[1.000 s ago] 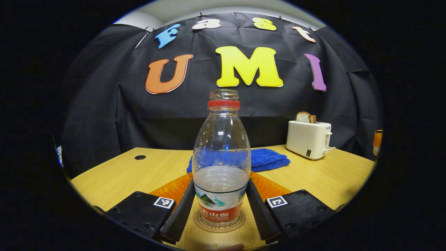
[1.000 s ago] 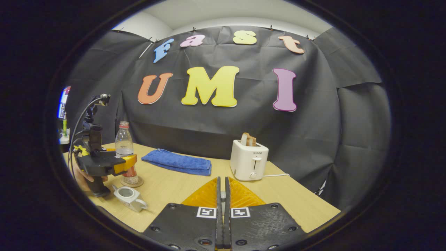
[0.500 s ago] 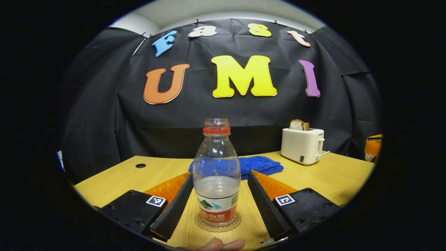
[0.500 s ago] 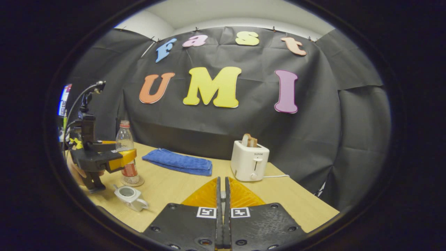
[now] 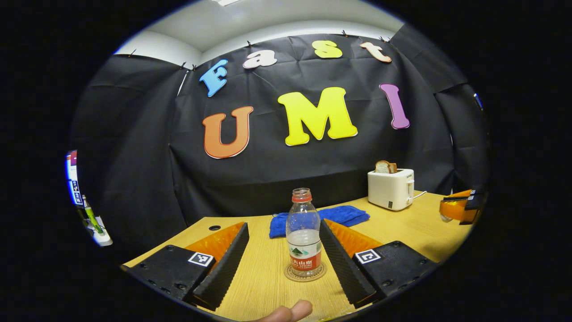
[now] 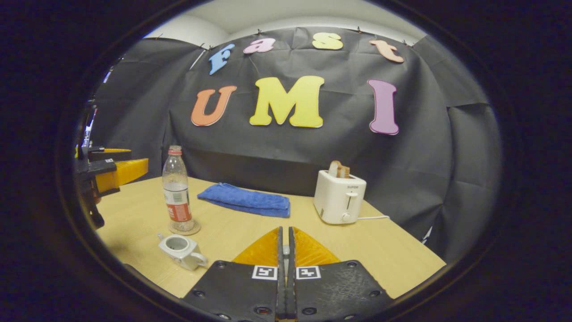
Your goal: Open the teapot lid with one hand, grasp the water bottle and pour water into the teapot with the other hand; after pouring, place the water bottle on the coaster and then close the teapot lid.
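I log water bottle (image 6: 178,192) upright on coaster (image 6: 184,228), teapot (image 6: 181,250) on worktop (image 6: 250,232) just before it, towel (image 6: 246,202) behind, toaster (image 6: 339,198) right of towel.

Recording booth: black cloth wall (image 6: 277,156), wooden table (image 6: 250,232), toaster (image 6: 338,197).

A clear water bottle (image 6: 177,190) with a red label is standing upright on a round coaster (image 6: 184,228) at lower left; the white teapot (image 6: 181,250) is sitting lidless just below.
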The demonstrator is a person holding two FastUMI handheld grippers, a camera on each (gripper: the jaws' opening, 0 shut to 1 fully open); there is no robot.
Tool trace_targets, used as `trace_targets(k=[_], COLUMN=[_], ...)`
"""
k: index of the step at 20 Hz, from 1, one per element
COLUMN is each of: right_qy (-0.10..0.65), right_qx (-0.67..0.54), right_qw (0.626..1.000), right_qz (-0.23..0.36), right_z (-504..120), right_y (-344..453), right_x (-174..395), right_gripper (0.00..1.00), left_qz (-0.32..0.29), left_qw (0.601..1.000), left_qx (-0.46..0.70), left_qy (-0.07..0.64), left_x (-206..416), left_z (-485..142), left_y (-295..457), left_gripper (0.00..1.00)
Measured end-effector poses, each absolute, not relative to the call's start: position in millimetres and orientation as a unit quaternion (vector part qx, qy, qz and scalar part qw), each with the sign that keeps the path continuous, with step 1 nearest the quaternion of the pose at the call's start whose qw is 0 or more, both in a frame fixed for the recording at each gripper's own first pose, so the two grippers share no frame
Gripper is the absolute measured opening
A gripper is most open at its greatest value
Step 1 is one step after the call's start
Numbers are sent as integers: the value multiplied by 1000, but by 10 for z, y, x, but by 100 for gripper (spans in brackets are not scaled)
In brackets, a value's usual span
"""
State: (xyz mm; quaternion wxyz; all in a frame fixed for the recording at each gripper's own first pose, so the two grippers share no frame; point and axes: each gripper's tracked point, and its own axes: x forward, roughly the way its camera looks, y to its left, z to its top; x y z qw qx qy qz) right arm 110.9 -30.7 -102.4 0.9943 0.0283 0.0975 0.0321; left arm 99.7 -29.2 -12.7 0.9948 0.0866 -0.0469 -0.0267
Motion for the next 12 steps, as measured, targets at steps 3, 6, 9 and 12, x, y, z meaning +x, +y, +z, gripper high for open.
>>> trace_targets(k=[3,6,9,12], right_qy=[96,101,84,80], right_qx=[20,35,42,57], right_qw=[993,989,988,986], right_qz=[64,104,124,132], right_z=[-1073,-1103,-964,-895], right_y=[-9,302,574,846], right_x=[1115,1116,1107,1146], right_gripper=[2,1,1,2], left_qz=[-35,-71,-84,-69], left_qw=[996,997,996,997], left_qx=[76,31,-3,-12], left_qy=[-28,4,-18,-27], left_x=[636,439,289,191], left_z=[-187,-245,-25,100], left_y=[-134,-127,21,303], left_gripper=[99,99,99,98])
